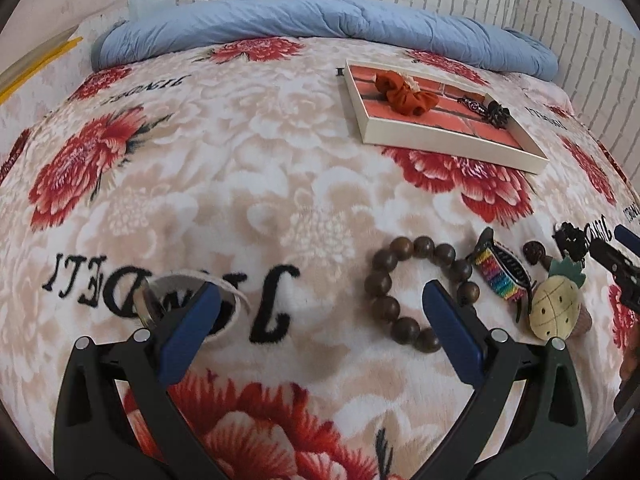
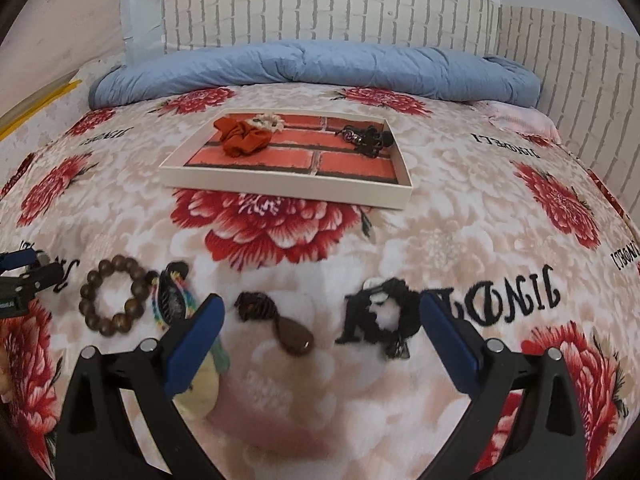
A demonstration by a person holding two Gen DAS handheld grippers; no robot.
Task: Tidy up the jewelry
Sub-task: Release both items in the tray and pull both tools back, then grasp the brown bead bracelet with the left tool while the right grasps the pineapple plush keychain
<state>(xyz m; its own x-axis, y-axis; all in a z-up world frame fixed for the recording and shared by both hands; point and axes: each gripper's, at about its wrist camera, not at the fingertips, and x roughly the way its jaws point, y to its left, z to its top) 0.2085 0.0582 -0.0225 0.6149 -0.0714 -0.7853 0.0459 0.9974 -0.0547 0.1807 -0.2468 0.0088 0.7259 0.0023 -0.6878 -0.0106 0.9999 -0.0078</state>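
Both grippers hang over a plush floral blanket (image 2: 460, 208) in beige and red with black lettering, each with its blue-padded jaws spread wide and nothing between them. The left gripper (image 1: 320, 308) has a pale fabric-wrapped ring (image 1: 192, 280) at its left fingertip, partly hidden by the pad, and a bracelet of dark brown wooden beads (image 1: 416, 292) at its right fingertip, which covers part of the loop. Just right of that lie a rainbow-striped hair clip (image 1: 502, 276) and a cream pineapple-shaped plush piece (image 1: 556, 308). The right gripper (image 2: 322, 312) has a brown teardrop-shaped clip with a dark woven end (image 2: 280, 324) lying between its fingers, nearer the left one, and a black lacy hair piece with white bits (image 2: 380, 320) just inside its right finger. Farther ahead, well apart from the loose pieces, sits a shallow white-rimmed tray with a red brick-patterned floor (image 2: 280, 188); inside it are an orange fabric scrunchie (image 2: 240, 136) toward the far left and a cluster of dark ornaments (image 2: 364, 140) toward the far right. Beyond the tray a rolled blue quilt (image 2: 320, 64) lies along a white brick-patterned wall (image 2: 320, 8).
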